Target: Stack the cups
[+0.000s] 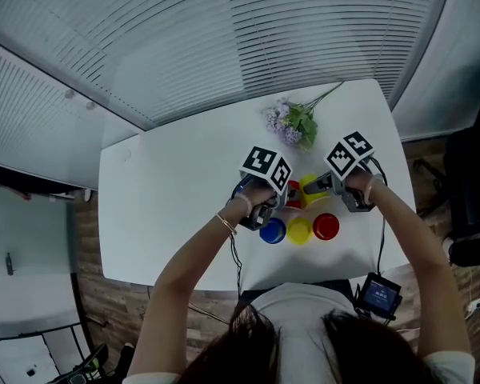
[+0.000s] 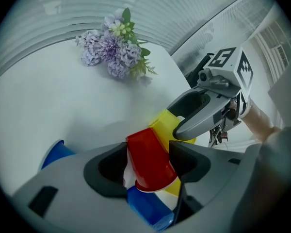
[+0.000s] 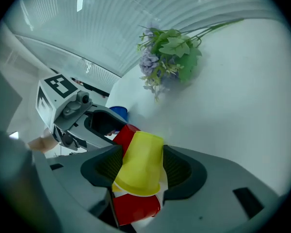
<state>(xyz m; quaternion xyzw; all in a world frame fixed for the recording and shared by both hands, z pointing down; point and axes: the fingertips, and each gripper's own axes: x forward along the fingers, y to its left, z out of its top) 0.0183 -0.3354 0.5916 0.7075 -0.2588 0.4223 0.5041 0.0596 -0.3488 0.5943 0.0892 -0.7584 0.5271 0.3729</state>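
My left gripper (image 2: 149, 152) has let go. Its jaws stand wide apart with the red cup (image 2: 150, 166) loose between them, wide rim nearest me and narrow end pointing away. Closer to me still, just under that rim, sits the lower blue cup (image 2: 148, 208). Just beyond the red cup is the yellow cup (image 3: 140, 166), standing between the spread jaws of my right gripper (image 3: 141, 154), which has also released. Beneath the yellow cup, nearest that gripper's body, is the lower red cup (image 3: 136, 211). Off to the left of my left jaws, the far blue cup (image 2: 56, 154) stands on the white table (image 2: 39, 106). Farthest ahead of both grippers lie the purple flowers (image 2: 111, 50), well apart from the cups.
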